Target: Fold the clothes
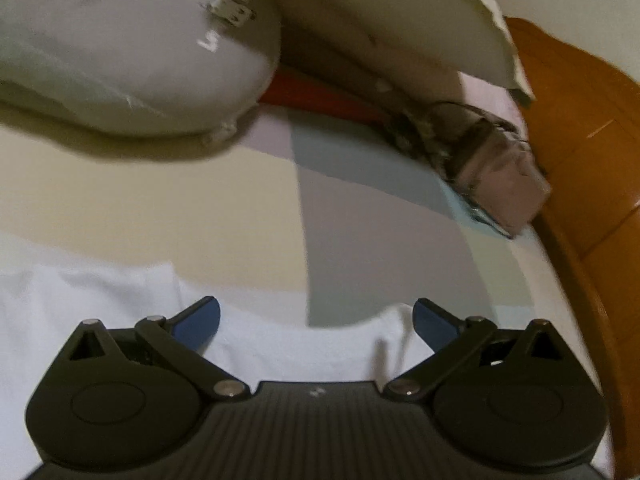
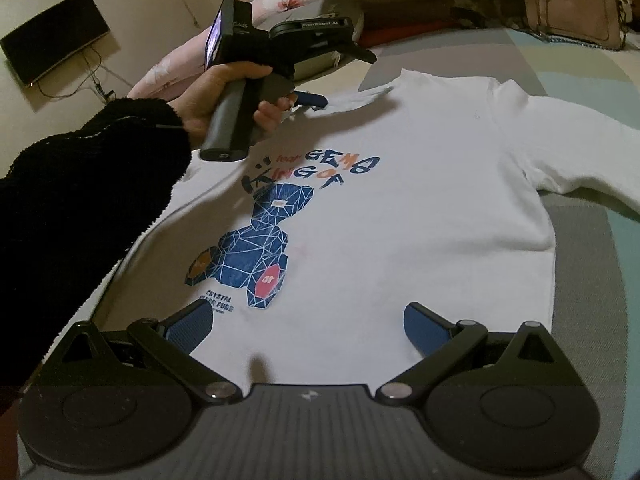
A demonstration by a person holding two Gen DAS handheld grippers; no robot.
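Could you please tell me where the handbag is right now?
In the right wrist view, the handbag sits top right on the bed, beyond the shirt.

A bed with a pastel-patched sheet (image 2: 580,240) carries a flat white shirt (image 2: 400,220), a handbag (image 2: 576,8) and pillows (image 1: 132,52).

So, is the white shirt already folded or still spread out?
Spread out. The shirt lies flat on the bed, print side up, with one sleeve extended sideways; no fold is visible.

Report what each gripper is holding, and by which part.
Nothing is held. The left gripper and right gripper both hover open over the white shirt, their fingers clear of the cloth.
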